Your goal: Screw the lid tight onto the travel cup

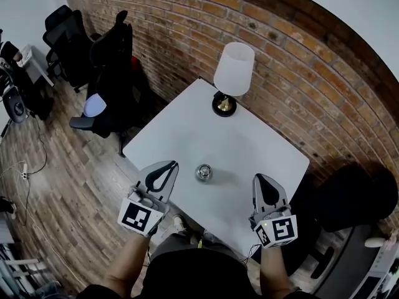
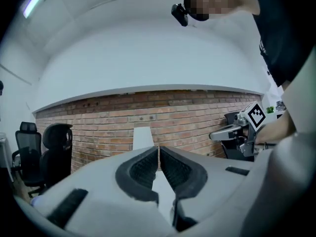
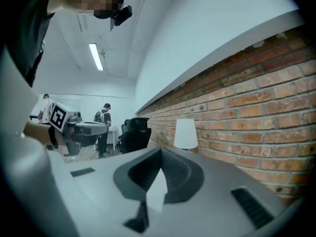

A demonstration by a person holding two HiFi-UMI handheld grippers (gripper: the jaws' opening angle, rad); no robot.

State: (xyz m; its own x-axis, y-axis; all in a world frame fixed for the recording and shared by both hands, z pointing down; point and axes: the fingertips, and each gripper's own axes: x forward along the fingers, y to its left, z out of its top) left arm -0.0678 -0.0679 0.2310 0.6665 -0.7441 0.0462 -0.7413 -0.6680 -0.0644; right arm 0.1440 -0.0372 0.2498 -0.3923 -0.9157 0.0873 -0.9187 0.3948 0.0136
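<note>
The travel cup (image 1: 204, 172), small, round and silvery from above, stands on the white table (image 1: 187, 129) near its front edge. I cannot tell how its lid sits. My left gripper (image 1: 169, 166) hangs to the cup's left, over the table's front corner, its jaws shut with nothing between them. My right gripper (image 1: 260, 177) is to the cup's right, also shut and empty. Neither touches the cup. In the left gripper view the pads (image 2: 158, 149) meet, and the right gripper (image 2: 242, 127) shows beyond. The right gripper view shows closed pads (image 3: 160, 152). The cup is in neither gripper view.
A table lamp (image 1: 234, 70) with a white shade stands at the table's far edge by the brick wall (image 1: 299, 73). Black office chairs (image 1: 112, 67) stand left of the table on the wooden floor. A dark chair (image 1: 355, 198) is at the right. People (image 3: 102, 117) stand far off.
</note>
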